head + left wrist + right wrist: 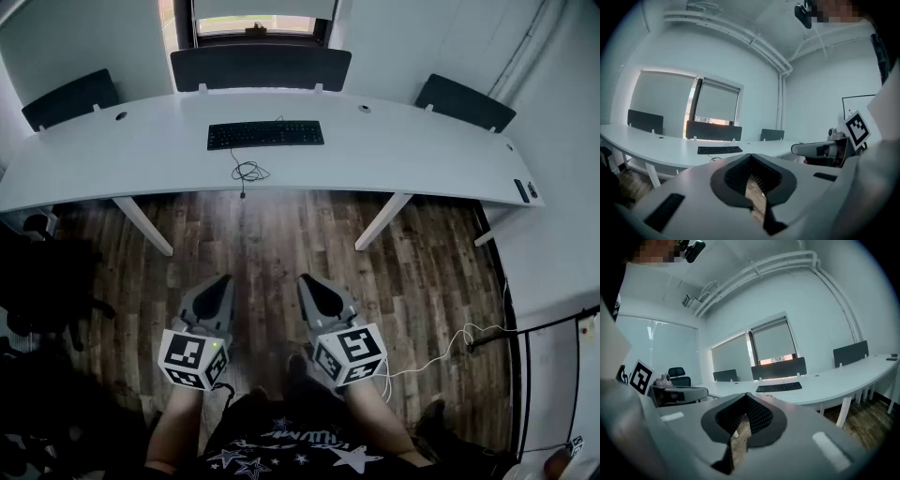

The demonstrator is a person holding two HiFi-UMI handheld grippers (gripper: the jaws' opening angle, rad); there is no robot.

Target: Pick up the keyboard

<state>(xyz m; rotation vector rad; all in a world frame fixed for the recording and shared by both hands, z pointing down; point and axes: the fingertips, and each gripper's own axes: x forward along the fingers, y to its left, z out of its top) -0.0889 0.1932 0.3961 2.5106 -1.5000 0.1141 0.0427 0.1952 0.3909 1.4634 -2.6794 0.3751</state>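
Approach step, as I judge it: walk up to the counter [403, 155], spread both jaws before arriving, and take the keyboard [265, 134] by its ends, minding the cable [247, 172]. Left tool [219, 284] and right tool [309, 284] are pressed together and empty, low over the floor [281, 244]. The keyboard lies flat on the counter, well ahead of both

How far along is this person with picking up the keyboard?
Nothing done yet: the keyboard lies untouched on the white desk. In hand: nothing; the left gripper and right gripper are shut and empty, well short of the desk. Left: approach, grasp, lift.
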